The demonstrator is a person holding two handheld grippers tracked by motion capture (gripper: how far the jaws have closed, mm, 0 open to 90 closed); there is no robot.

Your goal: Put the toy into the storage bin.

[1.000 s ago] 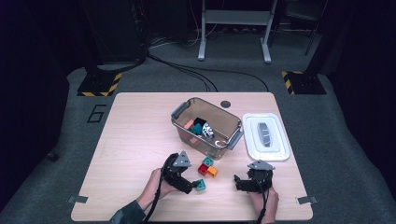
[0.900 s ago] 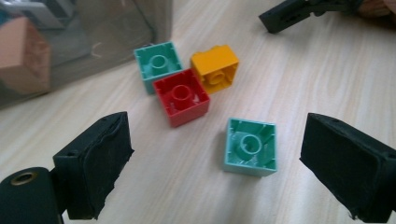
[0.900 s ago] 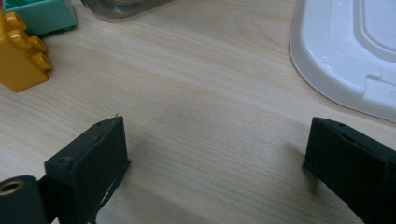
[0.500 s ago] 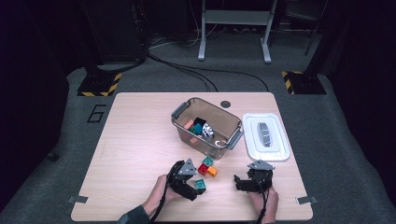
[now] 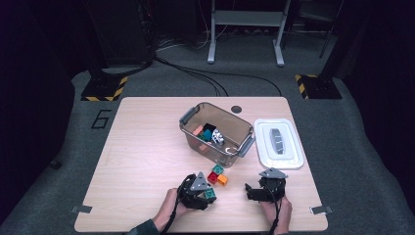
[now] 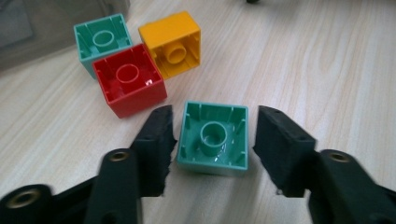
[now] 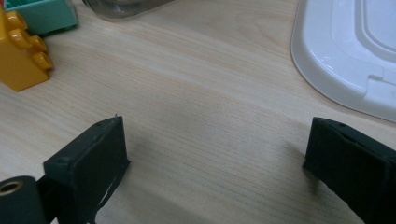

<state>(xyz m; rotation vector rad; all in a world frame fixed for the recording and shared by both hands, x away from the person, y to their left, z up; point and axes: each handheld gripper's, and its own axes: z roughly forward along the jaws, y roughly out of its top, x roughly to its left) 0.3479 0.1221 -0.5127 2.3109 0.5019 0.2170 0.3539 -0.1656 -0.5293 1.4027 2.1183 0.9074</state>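
At the bottom of the high view, left of centre, the left gripper [image 5: 199,192] sits low over the pale wood-grain tabletop [image 5: 147,161], a hand [image 5: 169,215] behind it. In the left gripper view its jaws flank a green brick [image 6: 213,138] lying hollow side up; they have just been closing in on it. The left-hand jaw is at the brick's edge and a thin gap shows at the right-hand one, so they are released, not clamped. In the high view that brick is a small green patch partly covered by the gripper.

At the bottom right of centre, the right gripper [image 5: 264,188] rests with its jaws spread wide and nothing between them, bare wood showing in the right gripper view.

Just beyond the held-between brick, in the upper left of the left gripper view, lie a red brick [image 6: 129,80], an orange brick [image 6: 175,44] and a second green brick [image 6: 100,41], bunched close together.

Farther up, mid-frame, stands a clear plastic bin [image 5: 215,134] with grey handles; the pieces inside are too small to name. To its right lies a white lid [image 5: 279,143], cut off at the upper right of the right gripper view.

Beyond the tabletop is grey carpet [image 5: 58,147] bearing a number six, black cables, yellow-and-black striped feet and a metal stand [image 5: 244,29]; the room behind is dark.
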